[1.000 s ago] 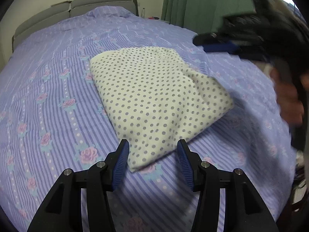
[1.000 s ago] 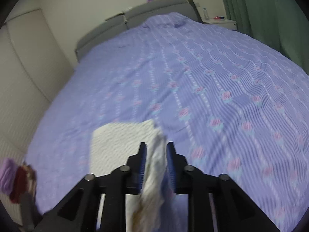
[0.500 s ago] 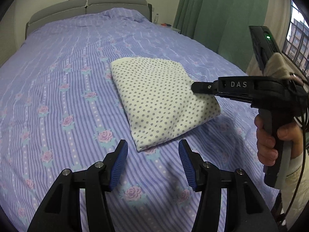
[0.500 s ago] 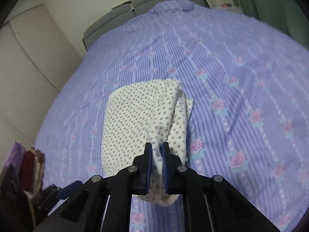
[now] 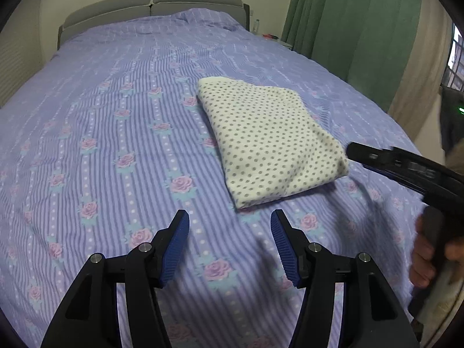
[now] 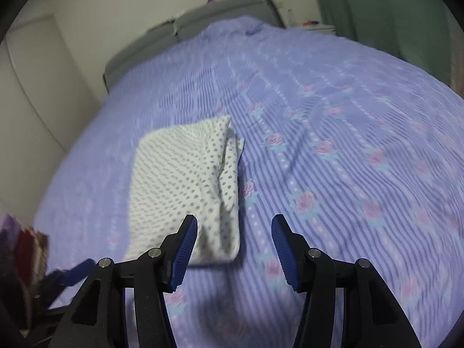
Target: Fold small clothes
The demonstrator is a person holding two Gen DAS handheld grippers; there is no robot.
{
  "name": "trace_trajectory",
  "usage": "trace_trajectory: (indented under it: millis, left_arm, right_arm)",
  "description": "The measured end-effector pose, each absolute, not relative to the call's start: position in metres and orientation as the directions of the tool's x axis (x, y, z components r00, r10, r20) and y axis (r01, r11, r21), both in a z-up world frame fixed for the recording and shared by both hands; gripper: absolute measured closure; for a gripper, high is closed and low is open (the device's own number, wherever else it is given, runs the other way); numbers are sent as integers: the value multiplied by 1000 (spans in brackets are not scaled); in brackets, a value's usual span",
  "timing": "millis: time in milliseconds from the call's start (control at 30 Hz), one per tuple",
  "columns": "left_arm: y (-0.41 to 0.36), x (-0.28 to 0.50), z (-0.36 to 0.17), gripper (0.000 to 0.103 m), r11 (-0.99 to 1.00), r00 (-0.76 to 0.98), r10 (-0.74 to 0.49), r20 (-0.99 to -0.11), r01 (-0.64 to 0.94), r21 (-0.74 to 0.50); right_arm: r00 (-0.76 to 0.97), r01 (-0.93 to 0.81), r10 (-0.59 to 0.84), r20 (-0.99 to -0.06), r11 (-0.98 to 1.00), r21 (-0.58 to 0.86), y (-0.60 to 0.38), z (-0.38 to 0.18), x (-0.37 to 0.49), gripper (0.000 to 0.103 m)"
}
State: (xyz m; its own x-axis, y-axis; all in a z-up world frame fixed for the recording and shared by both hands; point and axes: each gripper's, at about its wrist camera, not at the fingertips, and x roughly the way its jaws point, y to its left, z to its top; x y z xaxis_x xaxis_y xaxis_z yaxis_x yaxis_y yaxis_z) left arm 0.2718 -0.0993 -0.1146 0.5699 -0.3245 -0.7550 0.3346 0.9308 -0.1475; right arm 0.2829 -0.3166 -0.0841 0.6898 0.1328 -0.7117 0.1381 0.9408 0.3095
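A white garment with grey dots [image 5: 266, 142] lies folded into a flat rectangle on the bed; it also shows in the right wrist view [image 6: 185, 185]. My left gripper [image 5: 230, 229] is open and empty, just short of the garment's near corner. My right gripper [image 6: 235, 232] is open and empty, above the garment's near edge. In the left wrist view the right gripper [image 5: 352, 152] reaches in from the right, its tip beside the garment's right corner.
The bed has a purple striped cover with roses [image 5: 116, 145] and a grey headboard [image 5: 150, 3]. Green curtains [image 5: 348, 29] hang at the right. A nightstand with small items [image 5: 272, 39] stands beside the headboard. Folded clothes [image 6: 23, 243] lie at the left edge of the right wrist view.
My right gripper was shut on the garment's edge; it has opened, let go and pulled back. My left gripper has drawn back from the garment, still open.
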Motion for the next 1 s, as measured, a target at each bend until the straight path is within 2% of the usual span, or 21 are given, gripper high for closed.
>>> trace_trajectory:
  millis: [167,333,467,533,600,667,700,900,1000]
  left_arm:
    - [-110,275,-128,46,918,559,-311,-769,386,-91]
    - [-124,285,-139,46,911,560,-285,-778,411,-38]
    - [-128,293,-140,46,908,559,-296,-774,417,-46]
    - [-130,296,-139,46,902,559,-305,-771,429,-46]
    - [-132,297,-139,46,901,564,-296,-771,433,-29]
    - [-135,300,-140,46,897,562,-295,-773,441,-22]
    - [-135,299,-140,46,897,563,-298,-771,442,-23]
    - [-139,303,-139,46,900,563,-320,-762,432,-58]
    - [-145,303,-137,46,906,583,-307,-752,421,-43]
  right_arm:
    - [693,174,136,-708,922,347,-316,-89,259,49]
    - [686,173,220,-694,876,449,-317,-104,260,49]
    - [673,150,278,-685,855,496,-311,-110,269,50]
    - [664,160,301,-684,837,523,-310,-115,275,57]
    - [654,182,307,-692,823,538,-311,-122,282,60]
    - [648,202,328,-687,797,570,-315,-127,286,73]
    - [647,202,349,-678,779,593,-318,-127,287,89]
    - [745,115,367,-558,752,649,-327,-93,280,91]
    - [728,123,354,-587,775,620,-324,-90,286,91]
